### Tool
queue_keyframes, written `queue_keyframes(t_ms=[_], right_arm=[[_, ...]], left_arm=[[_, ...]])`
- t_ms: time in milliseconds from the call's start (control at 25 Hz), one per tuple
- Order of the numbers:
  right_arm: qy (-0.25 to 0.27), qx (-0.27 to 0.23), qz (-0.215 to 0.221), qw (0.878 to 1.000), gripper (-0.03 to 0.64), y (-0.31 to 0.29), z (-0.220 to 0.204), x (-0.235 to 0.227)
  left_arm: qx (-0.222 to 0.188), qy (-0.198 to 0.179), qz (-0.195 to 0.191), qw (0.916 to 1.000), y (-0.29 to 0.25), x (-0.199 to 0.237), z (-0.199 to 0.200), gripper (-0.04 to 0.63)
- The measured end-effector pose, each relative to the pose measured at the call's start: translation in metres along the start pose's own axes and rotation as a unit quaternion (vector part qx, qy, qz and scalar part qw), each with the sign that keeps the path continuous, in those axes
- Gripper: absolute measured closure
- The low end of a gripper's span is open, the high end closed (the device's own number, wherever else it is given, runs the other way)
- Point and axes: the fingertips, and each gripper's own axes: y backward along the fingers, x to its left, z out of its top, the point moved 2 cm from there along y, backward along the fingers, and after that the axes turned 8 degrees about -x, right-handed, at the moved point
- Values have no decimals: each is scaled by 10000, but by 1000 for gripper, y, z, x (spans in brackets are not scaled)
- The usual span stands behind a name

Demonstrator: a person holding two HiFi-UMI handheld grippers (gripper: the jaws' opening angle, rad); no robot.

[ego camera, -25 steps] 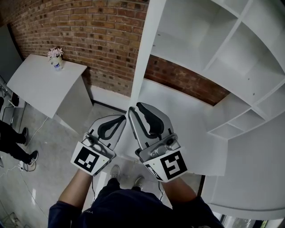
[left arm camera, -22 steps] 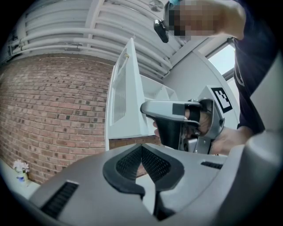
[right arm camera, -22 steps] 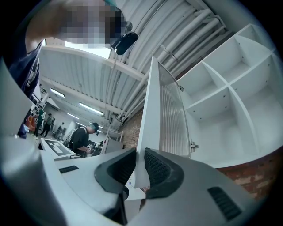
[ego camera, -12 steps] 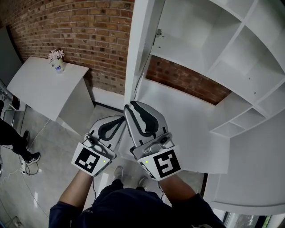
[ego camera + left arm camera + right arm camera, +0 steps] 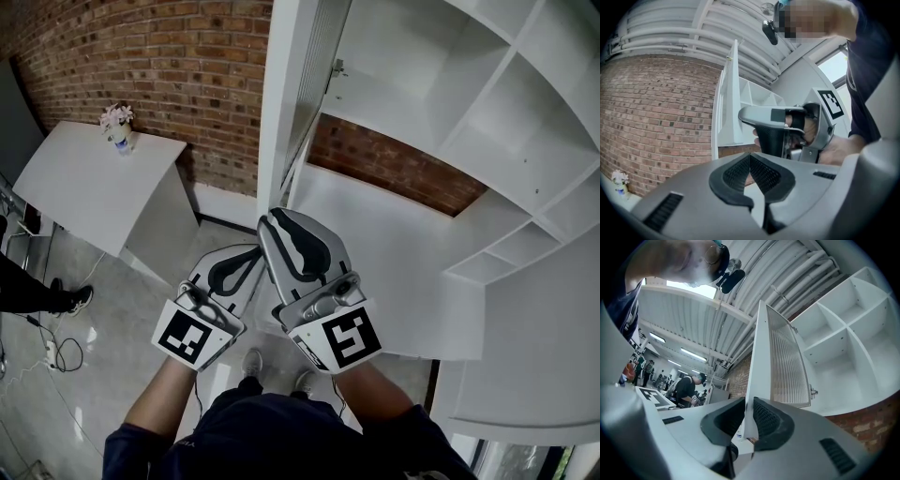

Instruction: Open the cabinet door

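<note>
The white cabinet door (image 5: 281, 103) with a ribbed glass panel (image 5: 787, 362) stands swung out from the open white cabinet (image 5: 441, 112). My right gripper (image 5: 281, 230) has the door's lower free edge (image 5: 750, 423) between its dark pads. Its jaws are closing and the pads press on both faces of that edge. My left gripper (image 5: 242, 265) hovers just left of it, apart from the door. In the left gripper view, the left gripper (image 5: 749, 159) is shut with its pads meeting at the tips and nothing between them.
A brick wall (image 5: 187, 75) runs behind the cabinet. A white desk (image 5: 94, 178) with a small flower vase (image 5: 117, 122) stands at the left. A person's leg and shoe (image 5: 56, 298) and cables lie on the floor at far left. Several people (image 5: 689, 385) stand behind.
The door has swung further out to the left and now shows its ribbed inner face. My right gripper moved left with it. The left gripper hardly shifted.
</note>
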Motion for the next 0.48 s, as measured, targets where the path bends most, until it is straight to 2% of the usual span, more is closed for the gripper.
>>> queue_keyframes(t_ms=[160, 480], right_arm=[[-72, 60, 135, 9999, 545, 7, -2, 3], [-139, 192, -184, 9995, 545, 49, -1, -30]], left_arm=[[7, 34, -130, 9999, -6, -7, -3, 588], [14, 139, -454, 9989, -32, -34, -10, 588]])
